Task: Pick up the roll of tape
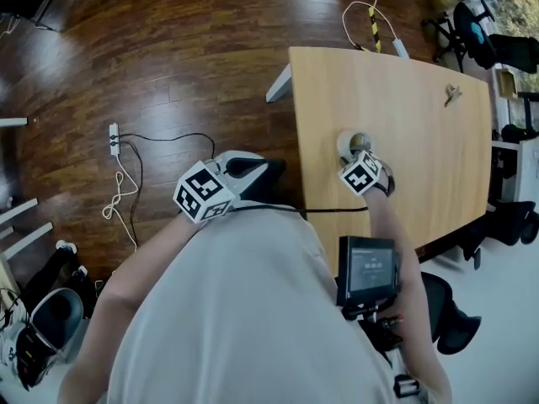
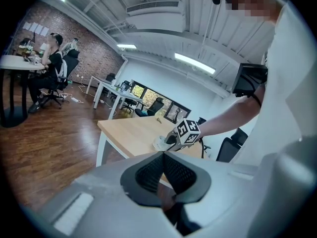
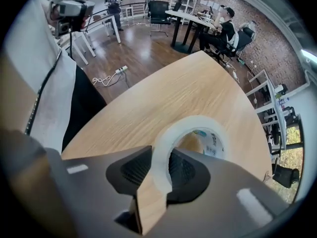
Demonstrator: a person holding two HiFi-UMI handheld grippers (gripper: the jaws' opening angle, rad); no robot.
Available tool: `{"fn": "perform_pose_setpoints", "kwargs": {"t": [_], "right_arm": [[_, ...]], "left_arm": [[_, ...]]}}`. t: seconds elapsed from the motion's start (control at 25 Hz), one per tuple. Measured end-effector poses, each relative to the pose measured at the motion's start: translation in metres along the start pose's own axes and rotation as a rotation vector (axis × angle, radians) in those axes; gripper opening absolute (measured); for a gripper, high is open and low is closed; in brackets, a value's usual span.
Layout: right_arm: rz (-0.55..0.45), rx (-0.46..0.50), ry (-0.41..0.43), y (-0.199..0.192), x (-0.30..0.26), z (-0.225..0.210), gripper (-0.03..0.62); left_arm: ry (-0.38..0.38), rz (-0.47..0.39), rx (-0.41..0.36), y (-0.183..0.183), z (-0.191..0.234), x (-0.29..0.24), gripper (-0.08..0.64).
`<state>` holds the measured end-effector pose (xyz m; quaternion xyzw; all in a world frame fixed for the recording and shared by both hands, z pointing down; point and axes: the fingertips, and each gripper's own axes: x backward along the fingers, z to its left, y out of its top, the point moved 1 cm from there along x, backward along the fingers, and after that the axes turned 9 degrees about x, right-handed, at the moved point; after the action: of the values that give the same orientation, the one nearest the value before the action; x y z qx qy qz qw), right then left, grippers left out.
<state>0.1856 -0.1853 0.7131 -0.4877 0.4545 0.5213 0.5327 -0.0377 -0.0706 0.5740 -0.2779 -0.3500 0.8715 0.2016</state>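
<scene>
A roll of clear tape (image 1: 354, 141) lies on the light wooden table (image 1: 421, 124), close to its left edge. My right gripper (image 1: 359, 153) points straight down over it. In the right gripper view one jaw stands inside the ring and one outside, and both pads touch the wall of the tape (image 3: 198, 125), so the right gripper (image 3: 159, 165) is shut on it. My left gripper (image 1: 276, 172) hovers off the table's left side over the floor, shut and empty. The left gripper view shows its jaws (image 2: 163, 155) meeting at the tips, with the tape (image 2: 160, 143) and table (image 2: 129, 130) beyond.
A bunch of keys (image 1: 452, 95) lies at the table's far right. On the wooden floor to the left are a white power strip (image 1: 114, 139) and cables. Office chairs (image 1: 484, 40) stand beyond the table. A screen device (image 1: 366, 269) hangs at the person's chest.
</scene>
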Motion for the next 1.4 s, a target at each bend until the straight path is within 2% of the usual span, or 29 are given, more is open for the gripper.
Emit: {"fn": "perform_pose_setpoints", "kwargs": {"t": [0.32,0.48,0.72,1.0,1.24,1.4], "right_arm": [[-0.081,-0.069,-0.051,0.017,0.033,0.023,0.1],[-0.165,-0.182,-0.073,0.027,0.05,0.037,0.1],[-0.385,-0.422,-0.083,0.04,0.088,0.077,0.099],[-0.73,-0.692,-0.19,0.047,0.149,0.112,0.097],[-1.01,-0.797,-0.295,0.048,0.199,0.137,0.097],[-1.106,-0.797,-0.36,0.043,0.22,0.153,0.097]], "left_arm": [[-0.046,0.02,-0.04,-0.004,-0.01,0.011,0.006],[-0.074,0.034,-0.058,-0.01,-0.011,0.02,0.006],[-0.138,0.08,-0.117,-0.017,-0.018,0.028,0.006],[-0.217,0.144,-0.182,-0.025,-0.033,0.025,0.006],[-0.279,0.173,-0.237,-0.023,-0.058,0.017,0.006],[-0.318,0.181,-0.282,-0.021,-0.083,0.01,0.006]]}}
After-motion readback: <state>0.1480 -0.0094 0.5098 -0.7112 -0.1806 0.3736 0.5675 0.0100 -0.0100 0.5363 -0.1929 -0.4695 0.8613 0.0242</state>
